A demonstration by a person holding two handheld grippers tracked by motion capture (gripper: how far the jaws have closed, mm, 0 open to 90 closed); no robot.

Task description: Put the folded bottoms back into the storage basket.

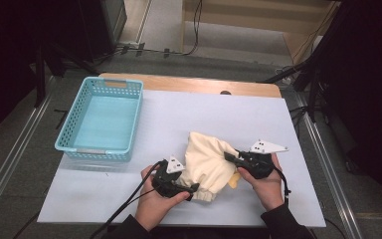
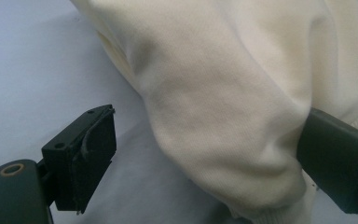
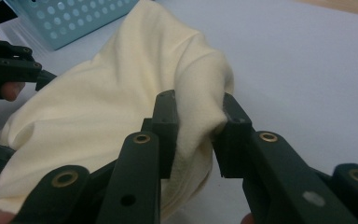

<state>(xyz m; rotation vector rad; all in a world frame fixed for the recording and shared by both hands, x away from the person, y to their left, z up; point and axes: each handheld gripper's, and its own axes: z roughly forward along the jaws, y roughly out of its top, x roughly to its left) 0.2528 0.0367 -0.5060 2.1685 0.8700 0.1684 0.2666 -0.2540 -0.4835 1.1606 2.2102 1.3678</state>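
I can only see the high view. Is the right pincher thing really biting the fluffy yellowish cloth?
Observer: Yes, the right gripper has its black jaws squeezed on a fold of the cream fleece garment.
Operator: And the left one?
Observer: The left gripper is open, jaws wide on either side of a bulge of the cloth.
Operator: Is anything in the basket?
Observer: The light-blue perforated plastic basket looks empty.

Bunched cream sweatshirt (image 1: 206, 162), apparently half-lifted
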